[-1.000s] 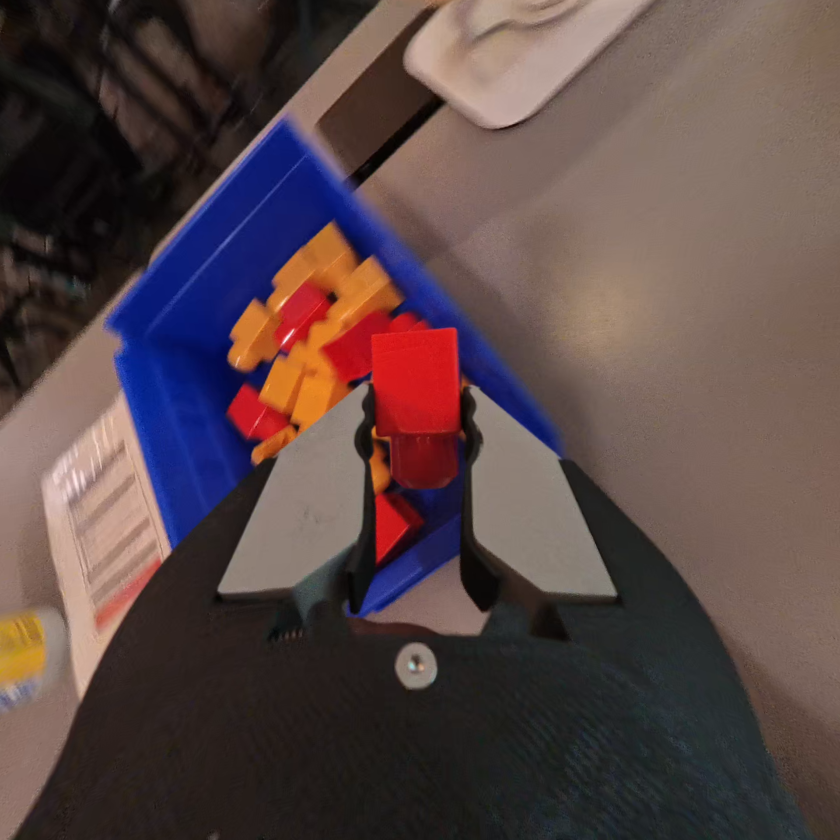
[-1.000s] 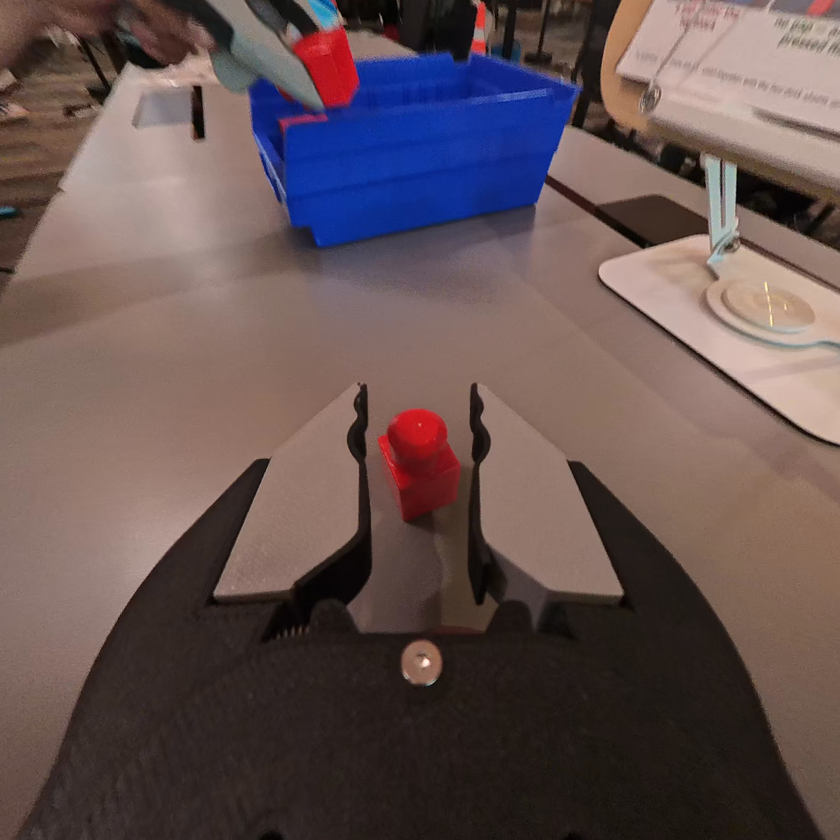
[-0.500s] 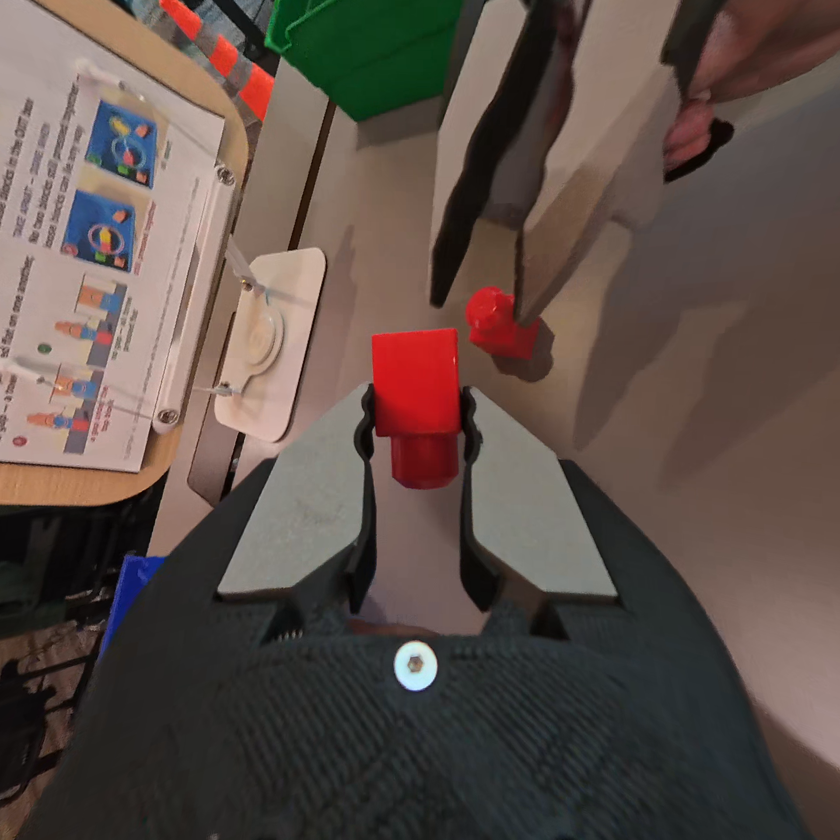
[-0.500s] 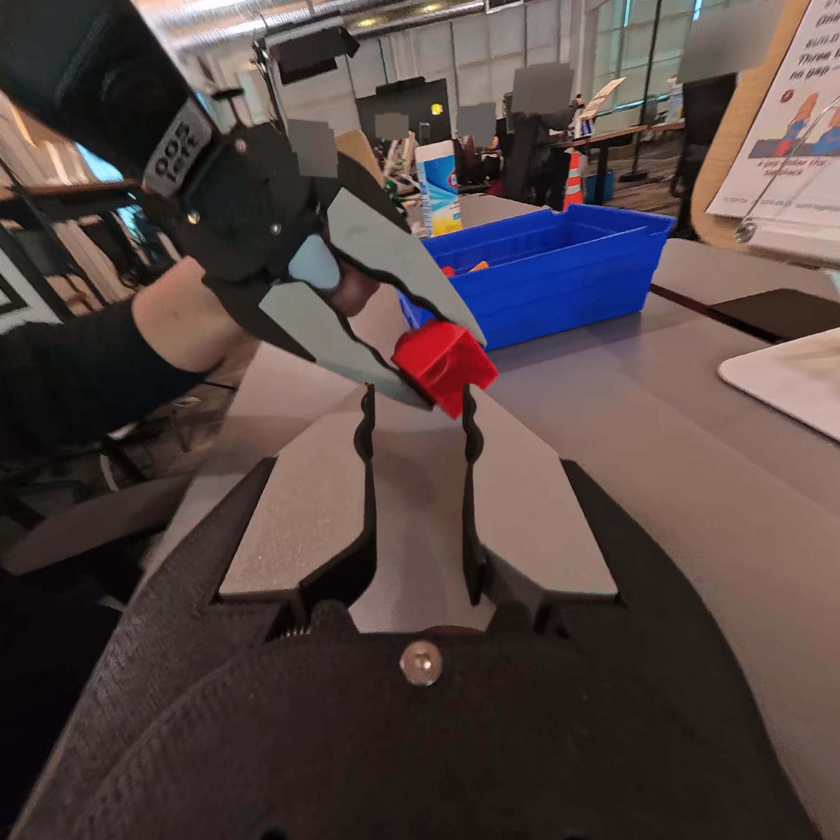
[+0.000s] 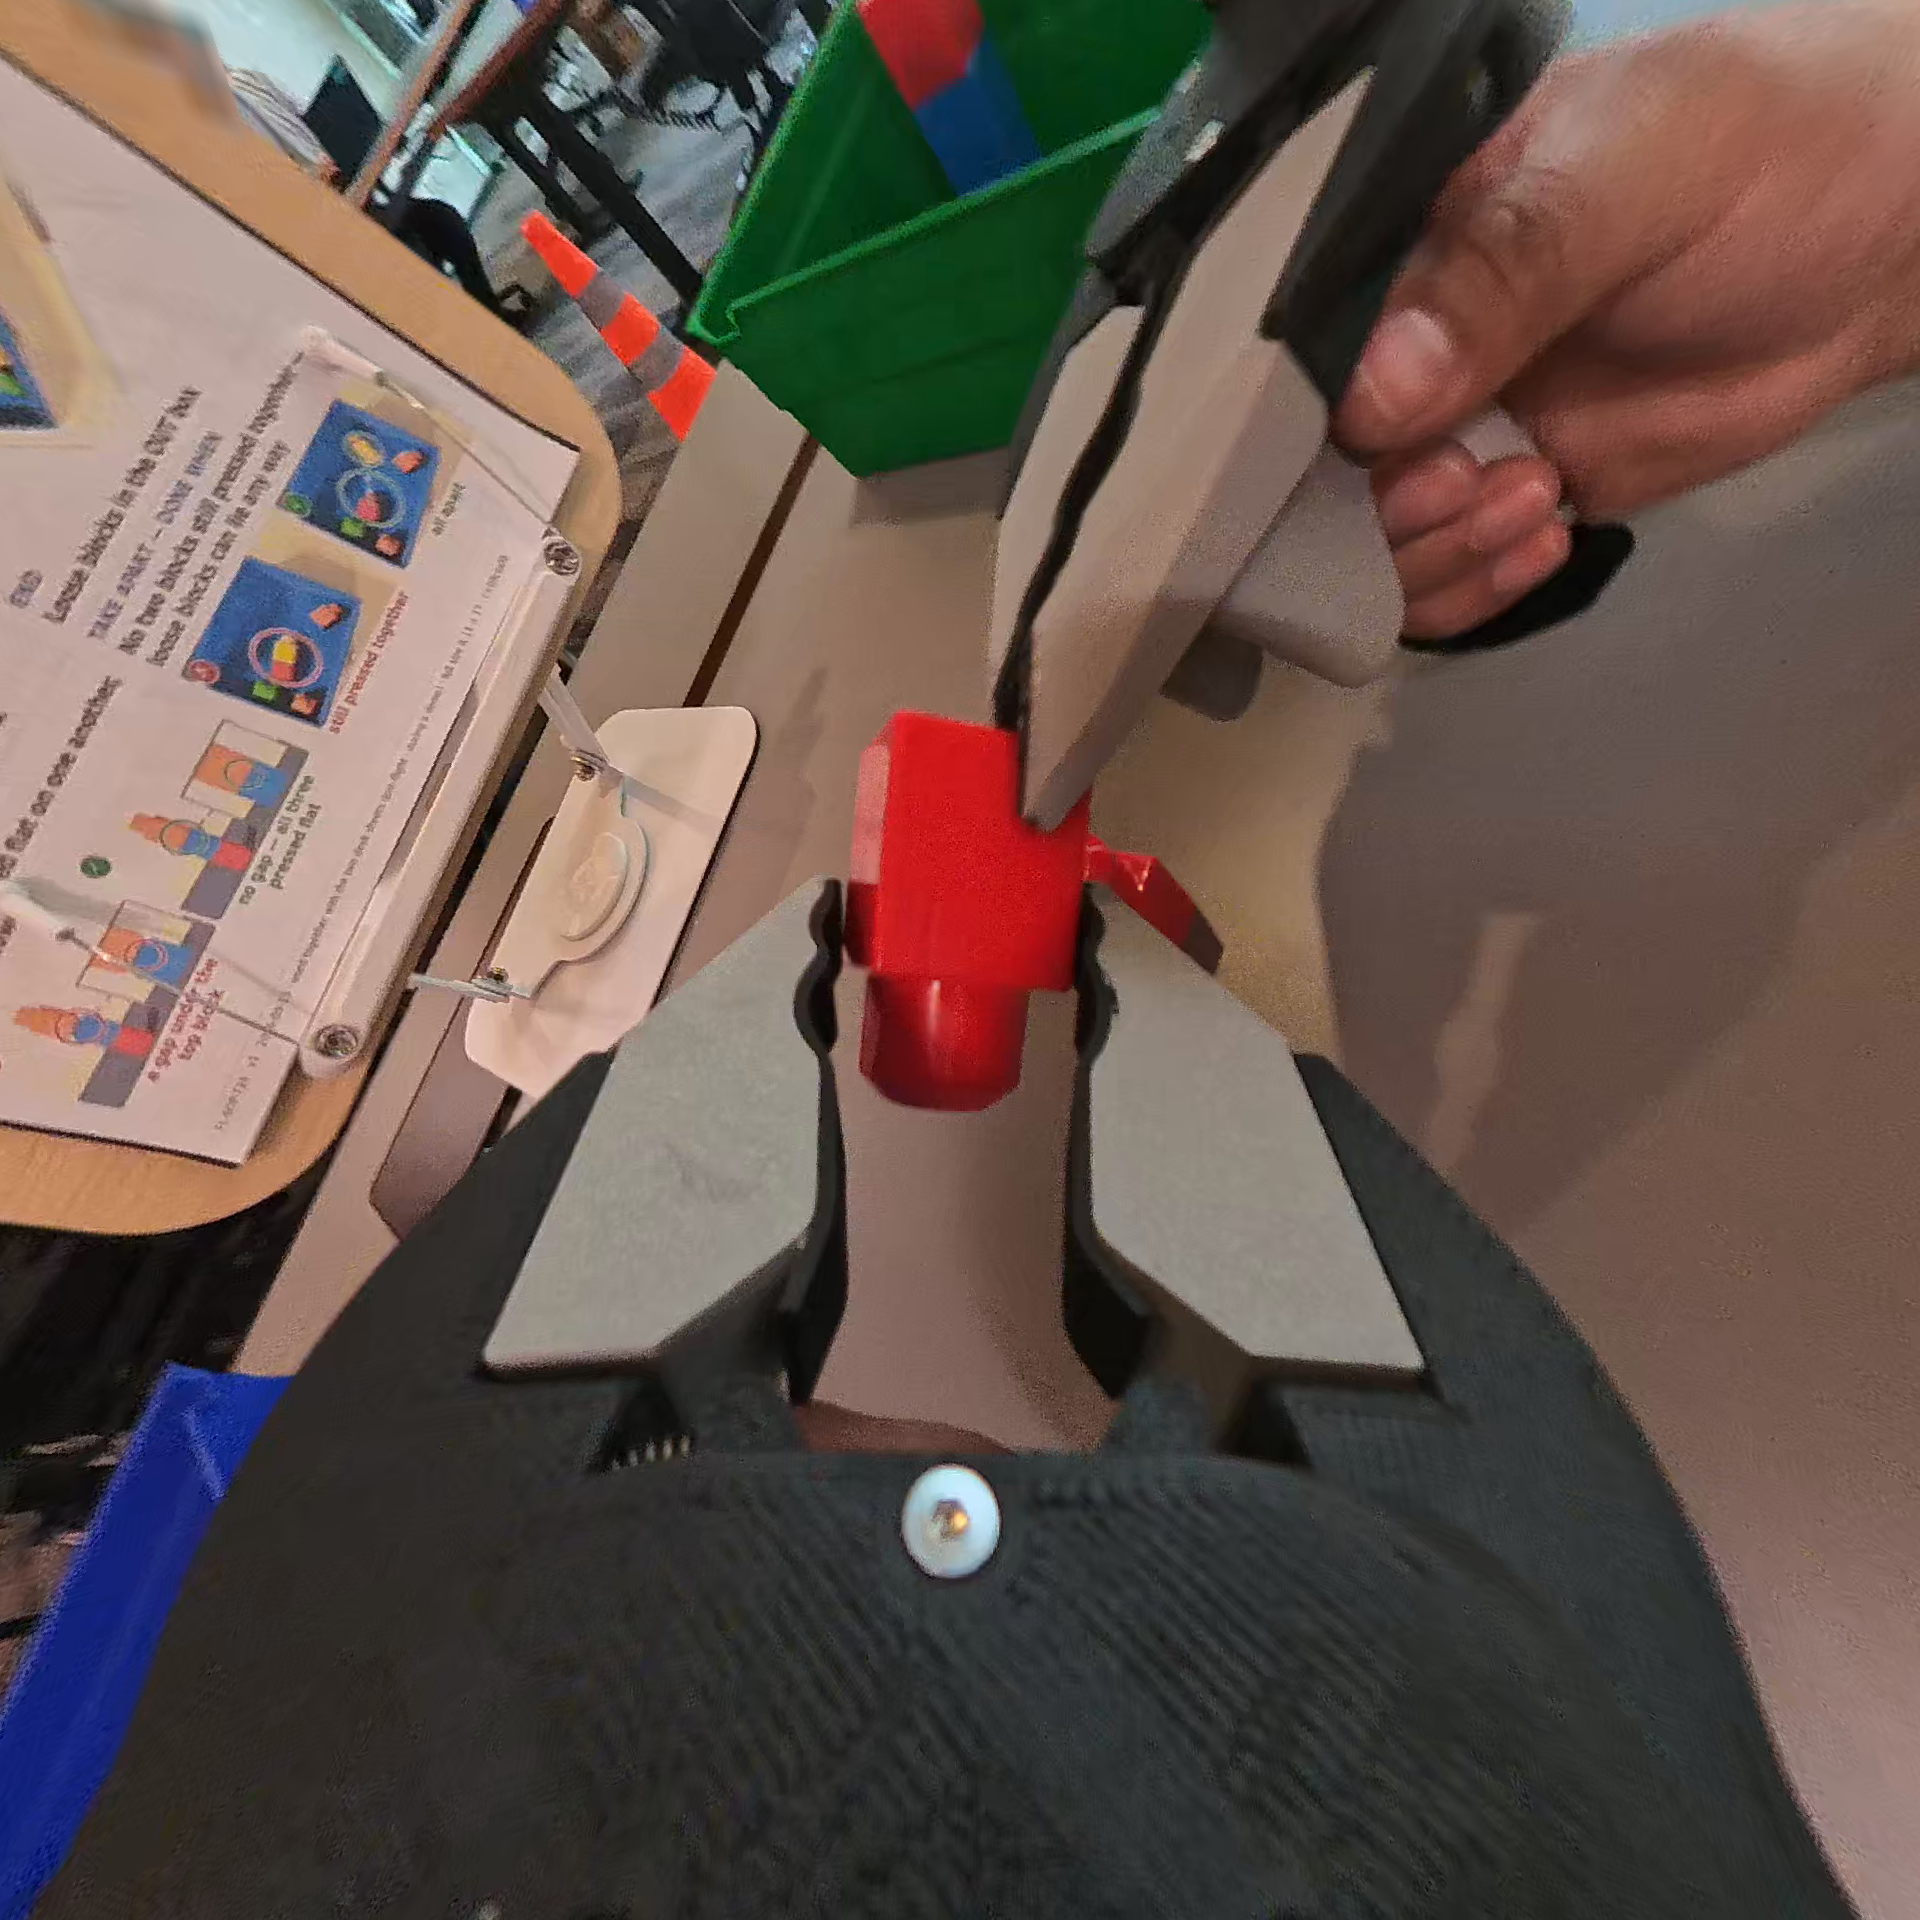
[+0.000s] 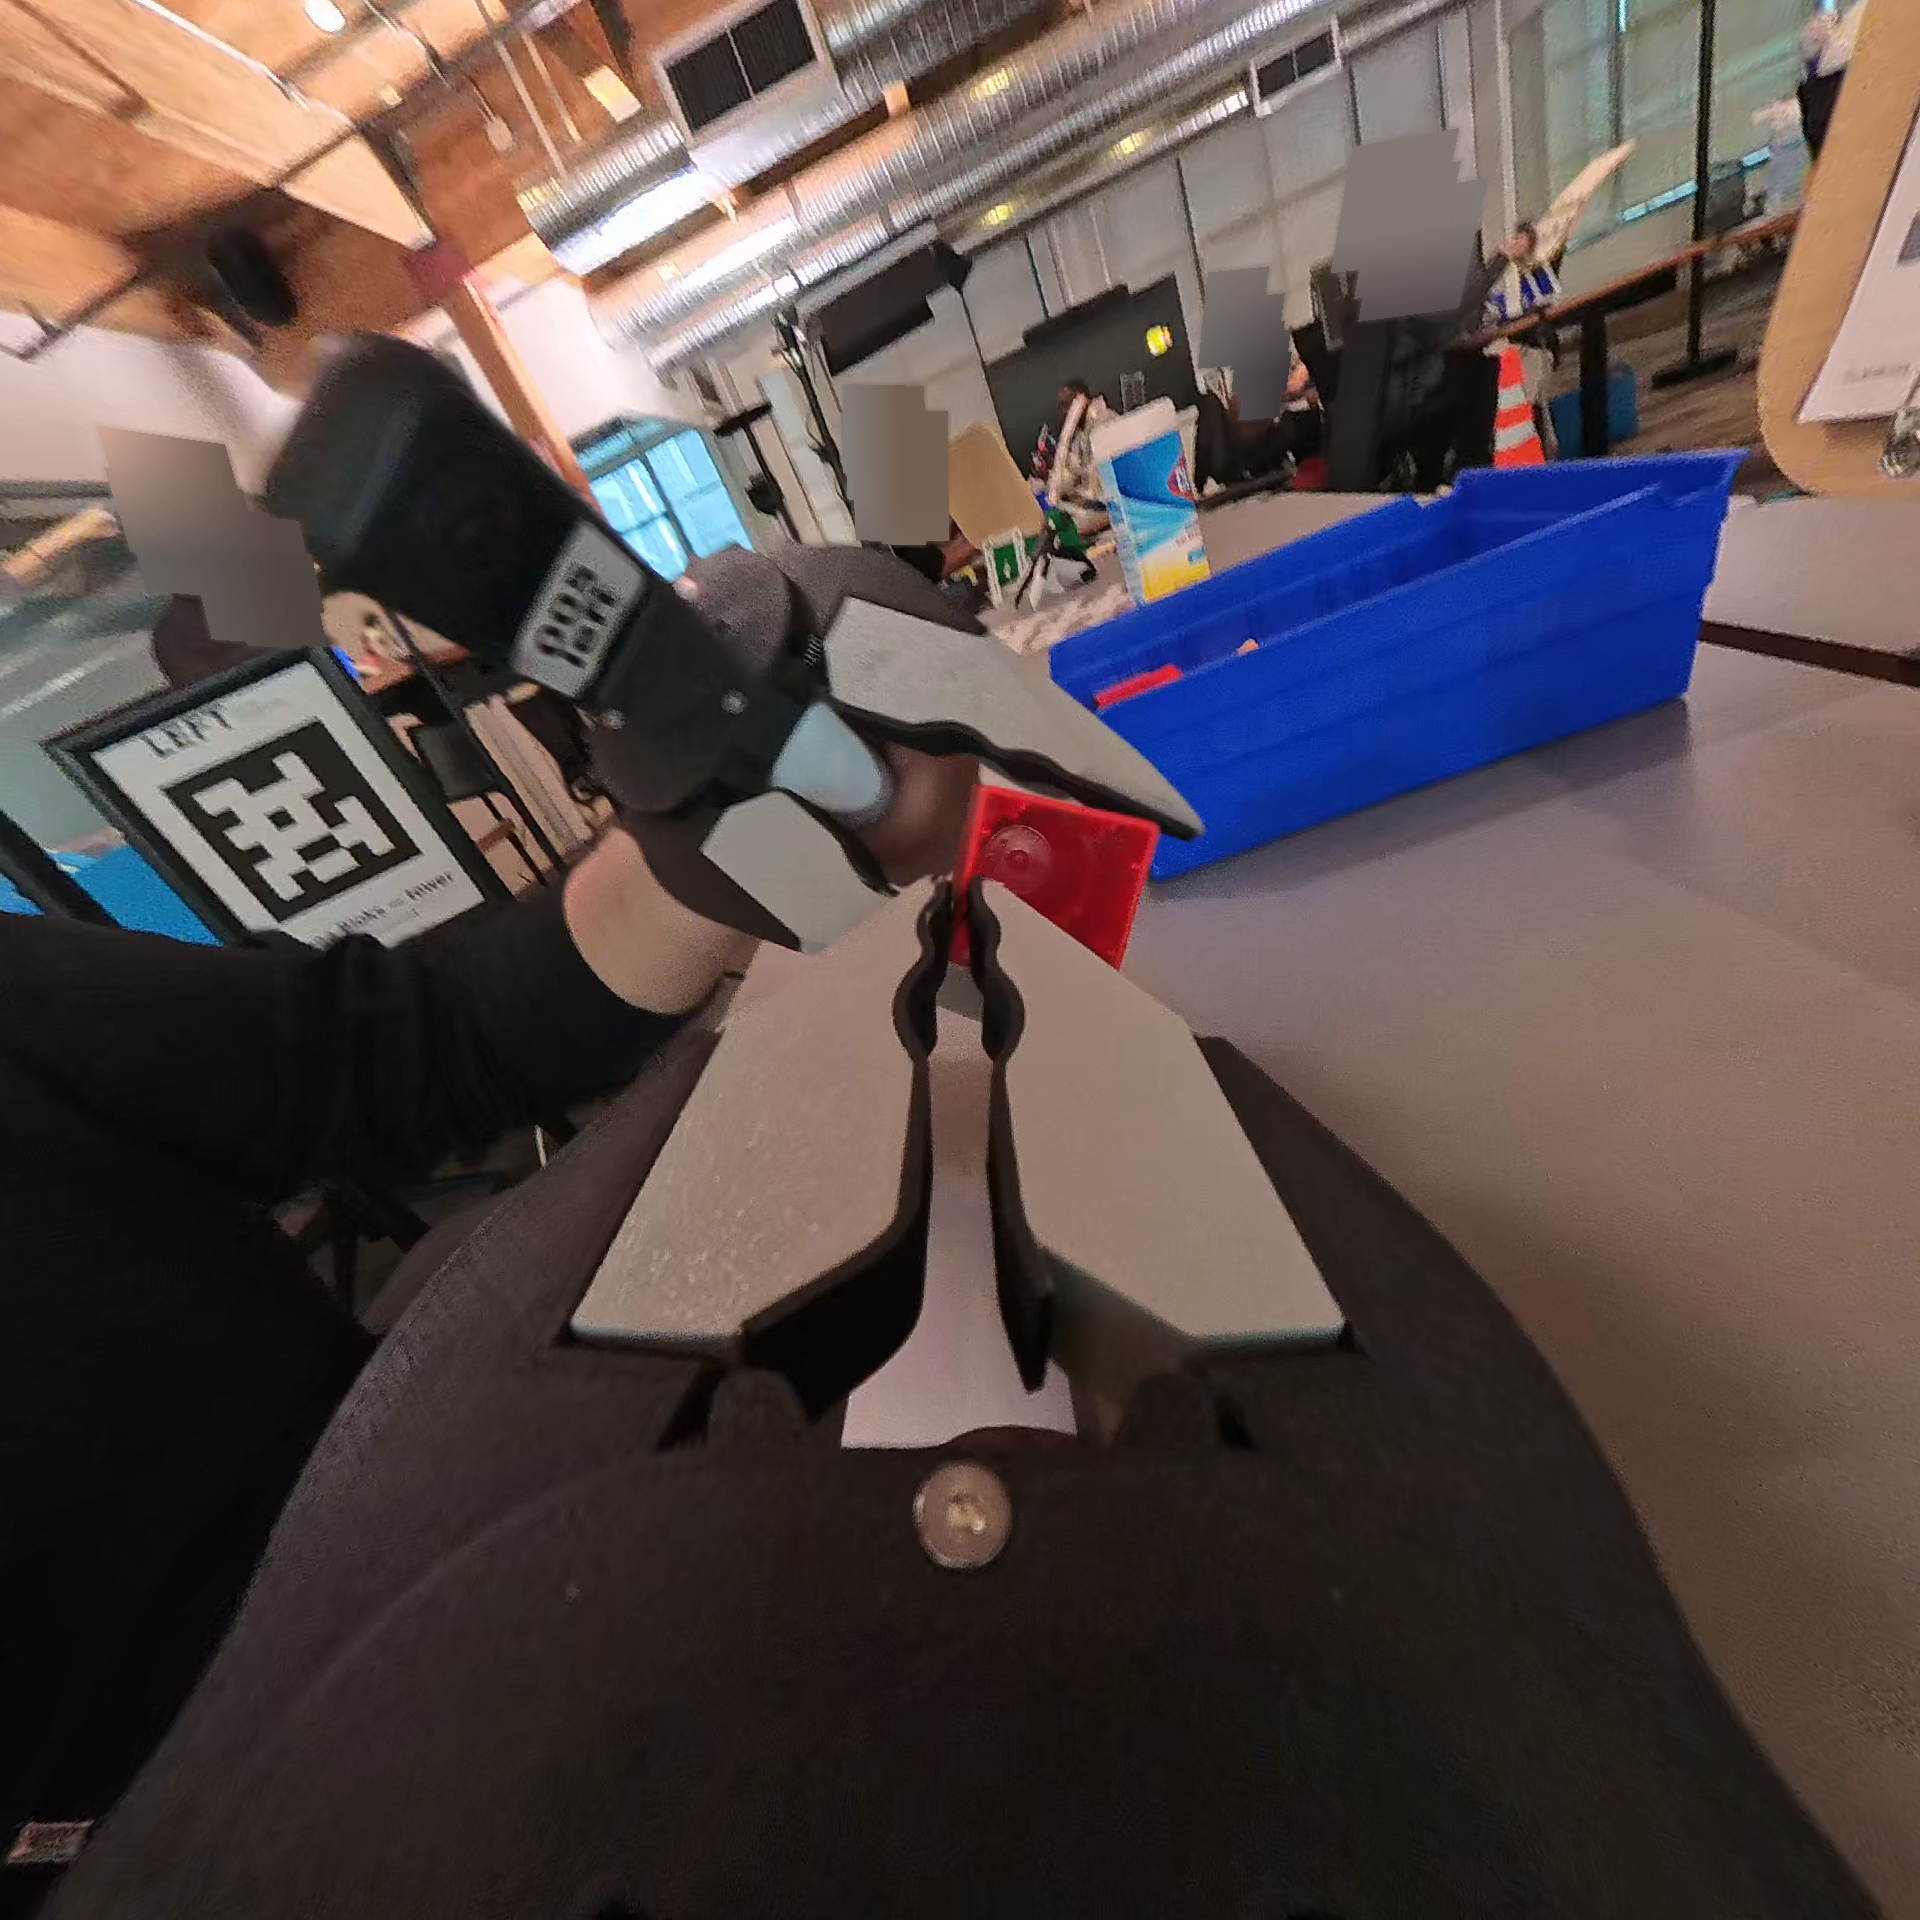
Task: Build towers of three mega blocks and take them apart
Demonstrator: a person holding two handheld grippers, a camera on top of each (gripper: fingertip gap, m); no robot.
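Open hall: exposed ducts (image 6: 935, 156) overhead, wood beams (image 6: 343, 166), tall windows (image 6: 1621, 104) at back, grey tables (image 6: 1558, 935), traffic cone (image 6: 1517, 410).

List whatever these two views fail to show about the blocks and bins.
- Second red block: in the left wrist view it is mostly behind the nearer red block.
- Blue bin contents: in the right wrist view its wall hides nearly everything inside.
- Green bin contents: in the left wrist view they are cut off by the top edge and covered by the right gripper.
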